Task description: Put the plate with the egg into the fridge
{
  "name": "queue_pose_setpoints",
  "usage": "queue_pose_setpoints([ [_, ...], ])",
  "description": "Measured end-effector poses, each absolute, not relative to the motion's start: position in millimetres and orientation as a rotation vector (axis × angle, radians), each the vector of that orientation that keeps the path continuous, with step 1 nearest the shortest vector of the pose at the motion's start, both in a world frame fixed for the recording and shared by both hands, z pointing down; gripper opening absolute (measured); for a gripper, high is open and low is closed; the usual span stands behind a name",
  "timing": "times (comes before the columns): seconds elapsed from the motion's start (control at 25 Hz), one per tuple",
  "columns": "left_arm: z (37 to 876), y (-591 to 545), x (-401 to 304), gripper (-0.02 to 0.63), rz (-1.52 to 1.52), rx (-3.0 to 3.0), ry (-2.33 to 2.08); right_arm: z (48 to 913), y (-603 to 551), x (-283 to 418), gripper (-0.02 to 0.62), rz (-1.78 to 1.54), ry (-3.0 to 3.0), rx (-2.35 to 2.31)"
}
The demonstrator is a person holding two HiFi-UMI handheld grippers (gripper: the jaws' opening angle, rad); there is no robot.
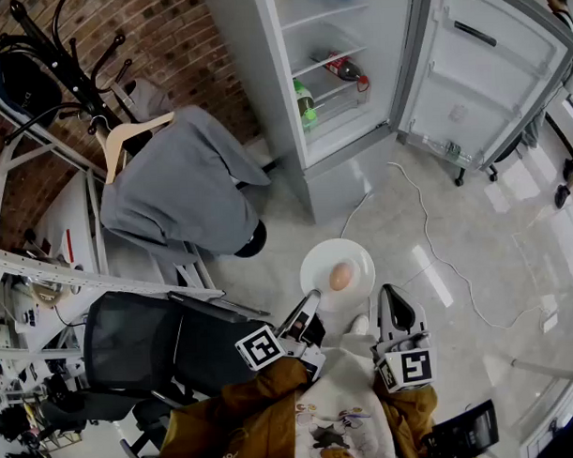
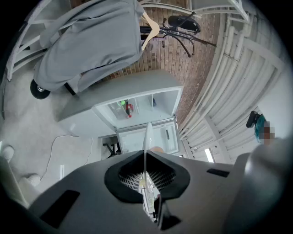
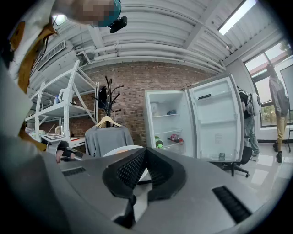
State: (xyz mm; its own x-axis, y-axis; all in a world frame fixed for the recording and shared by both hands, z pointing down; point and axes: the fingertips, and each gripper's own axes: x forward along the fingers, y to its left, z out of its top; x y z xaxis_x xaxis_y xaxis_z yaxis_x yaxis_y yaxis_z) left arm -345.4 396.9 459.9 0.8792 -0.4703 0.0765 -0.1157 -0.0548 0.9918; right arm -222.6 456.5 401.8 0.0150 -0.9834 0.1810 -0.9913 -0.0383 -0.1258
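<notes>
Pinching the near rim of the plate (image 1: 317,255) with my left gripper (image 1: 308,316), I hold it out level above the floor. The egg (image 1: 341,275) sits near the plate's middle. In the left gripper view the rim runs edge-on between the jaws, which are pressed onto it.

Just to the right, my right gripper (image 1: 390,302) hangs beside the plate and does not seem to touch it. Its jaws are pressed together on nothing, and the plate shows beyond them to the left.

Ahead and further right stands the fridge (image 1: 258,74), well apart from the plate, with its door (image 1: 478,76) swung wide open. A green bottle (image 1: 305,102) and a second bottle (image 1: 345,69) lie on the lower shelves. The shelf (image 1: 320,49) above them looks free to me.

I judge the task about halfway. The plate is lifted with the egg on it and the fridge is open. What is left is to carry the plate across to the fridge, slide it onto a shelf without tipping the egg, and let go of the rim.
</notes>
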Motion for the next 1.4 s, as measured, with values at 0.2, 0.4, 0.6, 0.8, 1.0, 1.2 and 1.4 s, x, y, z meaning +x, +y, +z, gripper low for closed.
queue_pose_setpoints([
  [0.2,459.8,394.8,-338.5,0.015,-0.314,1.622,-0.472,401.2,453.6,-214.2,0.005,0.337,-2.169,2.206],
  [0.4,458.6,393.6,-330.2,0.015,-0.319,1.630,-0.478,401.3,452.9,-205.2,0.005,0.335,-2.188,2.199],
  [0.6,459.0,396.8,-317.1,0.015,-0.302,1.635,-0.490,395.0,453.9,-188.0,0.005,0.350,-2.239,2.239],
  [0.8,460.4,399.8,-299.7,0.015,-0.303,1.630,-0.506,402.5,457.1,-166.5,0.005,0.379,-2.241,2.237],
  [1.0,459.0,400.9,-278.1,0.015,-0.314,1.644,-0.522,407.6,461.0,-139.2,0.005,0.399,-2.249,2.236],
  [1.2,464.0,408.8,-257.5,0.015,-0.323,1.660,-0.548,411.6,463.6,-121.4,0.005,0.386,-2.298,2.188],
  [1.4,468.3,420.1,-245.5,0.015,-0.355,1.618,-0.552,414.9,471.4,-113.3,0.005,0.391,-2.327,2.154],
])
